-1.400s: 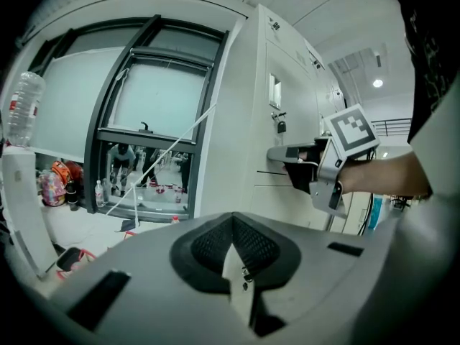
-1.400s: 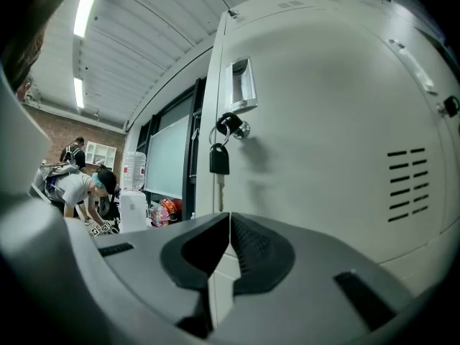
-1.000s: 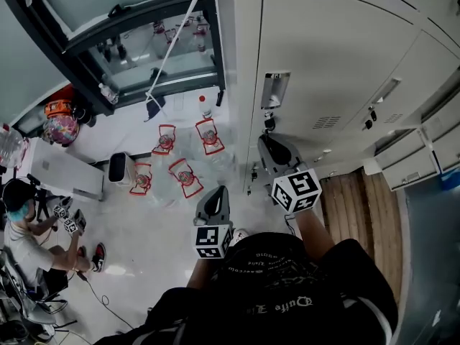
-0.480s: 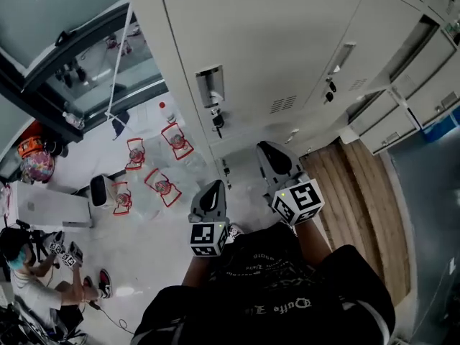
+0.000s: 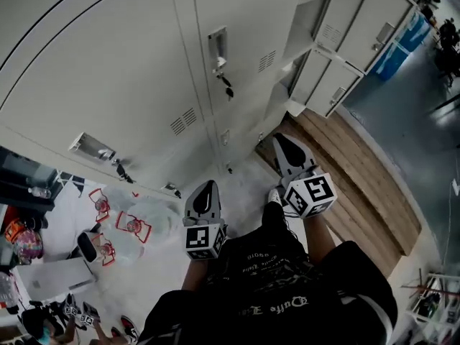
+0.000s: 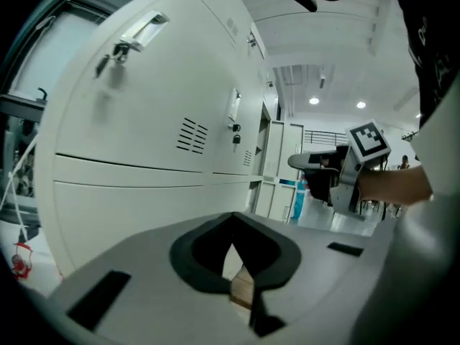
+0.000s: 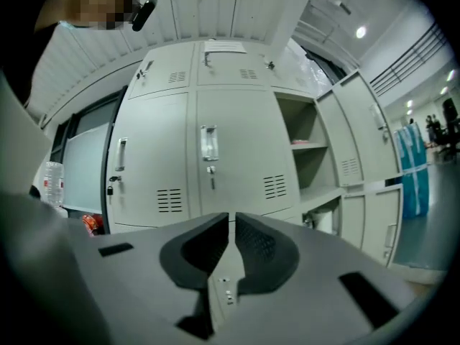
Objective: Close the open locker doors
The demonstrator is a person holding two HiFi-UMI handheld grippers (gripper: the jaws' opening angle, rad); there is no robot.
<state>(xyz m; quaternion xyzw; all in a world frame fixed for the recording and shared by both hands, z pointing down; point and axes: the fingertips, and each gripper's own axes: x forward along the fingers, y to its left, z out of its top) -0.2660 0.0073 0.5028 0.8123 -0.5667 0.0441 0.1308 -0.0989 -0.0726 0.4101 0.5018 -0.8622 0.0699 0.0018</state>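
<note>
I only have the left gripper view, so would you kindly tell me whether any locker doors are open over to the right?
Observer: Yes. The right gripper view shows an upper compartment standing open, a shelf inside, its upper door swung out to the right.
Operator: Thank you. Is that the only one?
Observer: No, the lower compartment beneath it is open too, with its lower door swung out.
Operator: And is the right gripper free?
Observer: Its jaws are together with nothing between them.
</note>
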